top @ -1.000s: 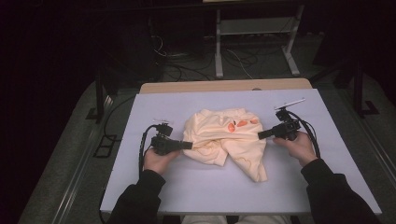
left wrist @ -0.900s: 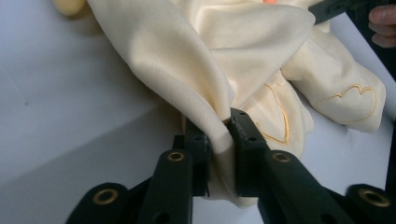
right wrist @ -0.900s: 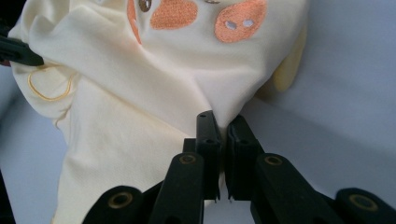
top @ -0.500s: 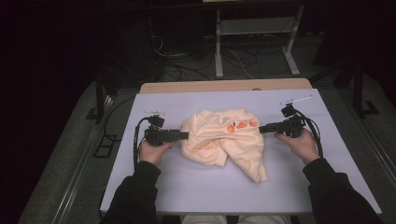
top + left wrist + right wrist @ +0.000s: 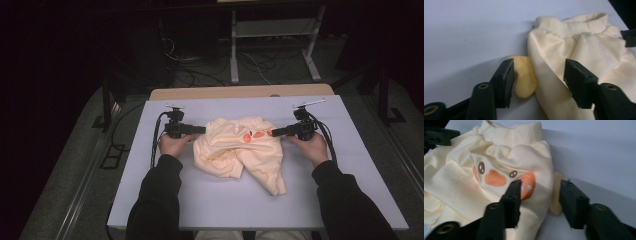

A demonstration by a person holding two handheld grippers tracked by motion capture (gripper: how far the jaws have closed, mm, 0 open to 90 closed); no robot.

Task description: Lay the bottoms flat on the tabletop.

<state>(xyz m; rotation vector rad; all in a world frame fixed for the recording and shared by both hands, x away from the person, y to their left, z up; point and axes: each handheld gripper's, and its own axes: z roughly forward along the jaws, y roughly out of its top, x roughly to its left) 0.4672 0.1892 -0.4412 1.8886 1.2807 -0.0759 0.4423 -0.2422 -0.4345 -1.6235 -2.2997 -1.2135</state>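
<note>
A crumpled pale-yellow garment (image 5: 242, 150) with orange face embroidery lies mid-worktop (image 5: 210, 200), left claw (image 5: 201, 130) and right claw (image 5: 274, 132) both released at its edges.

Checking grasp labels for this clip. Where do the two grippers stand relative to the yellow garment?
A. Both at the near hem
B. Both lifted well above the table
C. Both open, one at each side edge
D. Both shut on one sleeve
C: the left gripper and right gripper each show jaws apart straddling an edge of the garment, at opposite sides.
</note>
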